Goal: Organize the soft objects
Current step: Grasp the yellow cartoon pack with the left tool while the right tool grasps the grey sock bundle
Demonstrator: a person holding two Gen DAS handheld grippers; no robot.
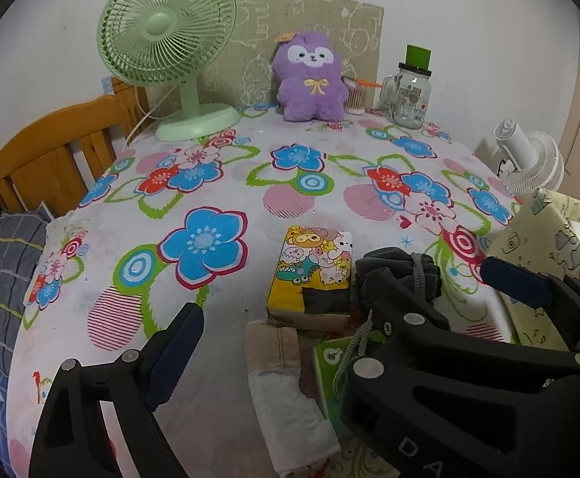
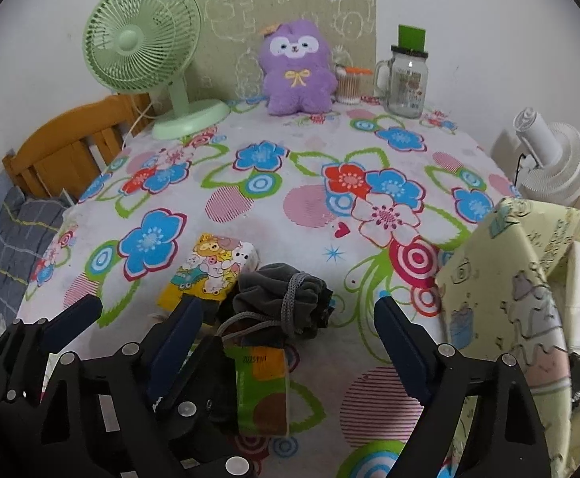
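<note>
The grey pouch (image 2: pixel 286 298) lies on the desk (image 2: pixel 310 207) just beside the cartoon tissue pack (image 2: pixel 206 267). Both the right hand-held gripper (image 2: pixel 286 330) and the left hand-held gripper (image 1: pixel 345 298) gape empty. Straddle the pouch's bunched middle, avoiding its cord.

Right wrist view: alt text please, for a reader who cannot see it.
The right gripper hangs open over a grey drawstring pouch on a floral tablecloth, beside a cartoon-printed tissue pack. At the back stand a green fan, a purple plush toy and a glass jar.
</note>
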